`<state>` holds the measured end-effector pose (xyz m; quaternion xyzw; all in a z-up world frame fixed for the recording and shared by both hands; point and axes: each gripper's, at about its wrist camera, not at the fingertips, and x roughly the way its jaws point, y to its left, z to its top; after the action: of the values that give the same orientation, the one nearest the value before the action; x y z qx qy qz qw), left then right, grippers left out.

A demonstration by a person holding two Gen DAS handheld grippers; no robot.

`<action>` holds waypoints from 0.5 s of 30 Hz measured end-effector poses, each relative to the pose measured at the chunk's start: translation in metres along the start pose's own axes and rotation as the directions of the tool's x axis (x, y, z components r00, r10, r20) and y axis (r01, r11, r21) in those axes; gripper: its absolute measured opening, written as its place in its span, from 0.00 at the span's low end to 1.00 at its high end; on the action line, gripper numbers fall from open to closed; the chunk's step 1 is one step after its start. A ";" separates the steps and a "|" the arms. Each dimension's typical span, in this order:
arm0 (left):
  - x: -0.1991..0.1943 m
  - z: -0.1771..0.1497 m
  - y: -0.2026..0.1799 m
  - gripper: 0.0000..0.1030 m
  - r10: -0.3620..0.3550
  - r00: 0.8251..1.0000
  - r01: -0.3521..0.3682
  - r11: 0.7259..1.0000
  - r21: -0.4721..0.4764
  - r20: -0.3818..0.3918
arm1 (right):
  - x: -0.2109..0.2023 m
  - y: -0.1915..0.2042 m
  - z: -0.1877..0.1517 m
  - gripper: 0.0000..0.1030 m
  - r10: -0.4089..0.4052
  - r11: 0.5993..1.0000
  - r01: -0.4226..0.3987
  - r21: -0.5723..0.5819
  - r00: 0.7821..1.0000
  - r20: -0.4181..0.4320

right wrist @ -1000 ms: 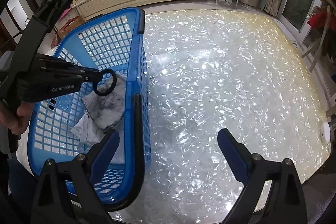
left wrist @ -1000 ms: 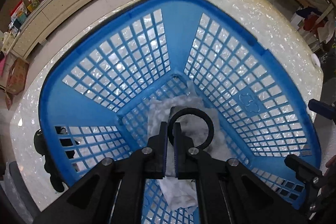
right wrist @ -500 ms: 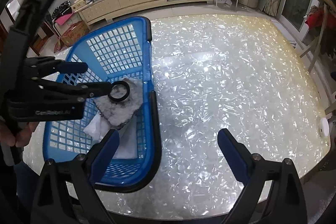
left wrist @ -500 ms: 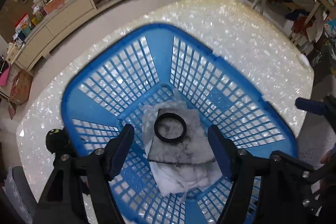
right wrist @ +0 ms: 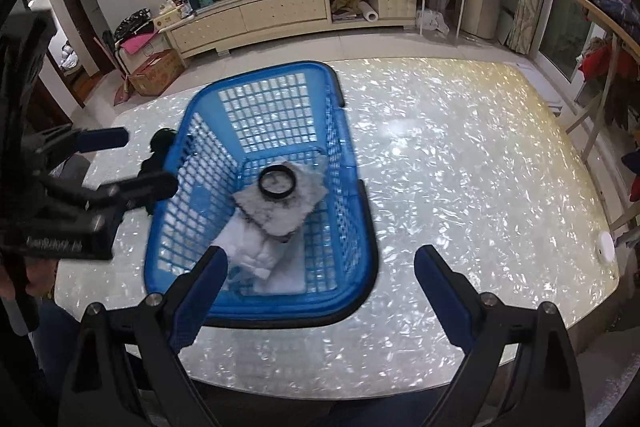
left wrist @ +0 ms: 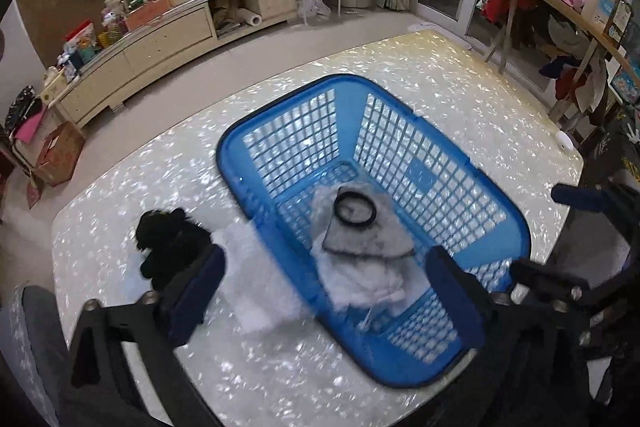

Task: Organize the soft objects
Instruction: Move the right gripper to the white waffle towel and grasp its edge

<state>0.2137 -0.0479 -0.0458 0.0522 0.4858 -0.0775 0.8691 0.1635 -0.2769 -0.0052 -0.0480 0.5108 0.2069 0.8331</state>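
We see the black hair tie (left wrist: 355, 207) and 2 cloths in the blue basket (left wrist: 416, 131); a black plush toy (left wrist: 168, 243) waits on the bench (left wrist: 460, 79). Our left claw (left wrist: 326, 291) has just been opening and is spread, empty; our right claw (right wrist: 320, 291) is spread too.

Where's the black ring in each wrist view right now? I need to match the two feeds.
Left wrist: black ring lies just right of centre, on the grey cloth in the blue basket.
Right wrist: black ring lies left of centre, on the same cloth.
Shared landmark: the black plush toy, on the table outside the basket.
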 end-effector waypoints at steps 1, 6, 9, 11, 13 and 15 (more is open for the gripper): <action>-0.001 -0.004 0.002 1.00 -0.001 1.000 0.001 1.000 -0.004 0.004 | 0.000 0.003 0.000 0.91 -0.001 1.000 0.001 -0.006 1.000 -0.001; -0.022 -0.027 0.021 1.00 -0.002 1.000 0.003 0.999 -0.040 0.021 | 0.000 0.030 -0.001 0.91 -0.003 0.999 0.003 -0.052 1.000 -0.008; -0.033 -0.039 0.036 1.00 0.013 1.000 -0.012 0.998 -0.063 0.025 | 0.000 0.045 0.001 0.91 -0.008 0.996 0.007 -0.083 1.000 -0.006; -0.039 -0.047 0.046 1.00 -0.001 1.000 0.003 0.997 -0.079 0.024 | 0.001 0.055 0.003 0.91 -0.003 0.995 0.003 -0.097 1.000 -0.001; -0.044 -0.054 0.055 1.00 -0.005 1.000 0.007 0.996 -0.092 0.024 | 0.001 0.064 0.004 0.91 0.003 0.995 -0.003 -0.103 1.000 0.004; -0.050 -0.063 0.064 1.00 0.006 1.000 -0.003 0.995 -0.098 0.027 | 0.003 0.077 0.007 0.91 0.015 0.993 -0.014 -0.114 1.000 0.008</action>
<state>0.1476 0.0293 -0.0350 0.0095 0.4770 -0.0521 0.8773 0.1404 -0.2042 0.0053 -0.0906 0.4948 0.2420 0.8297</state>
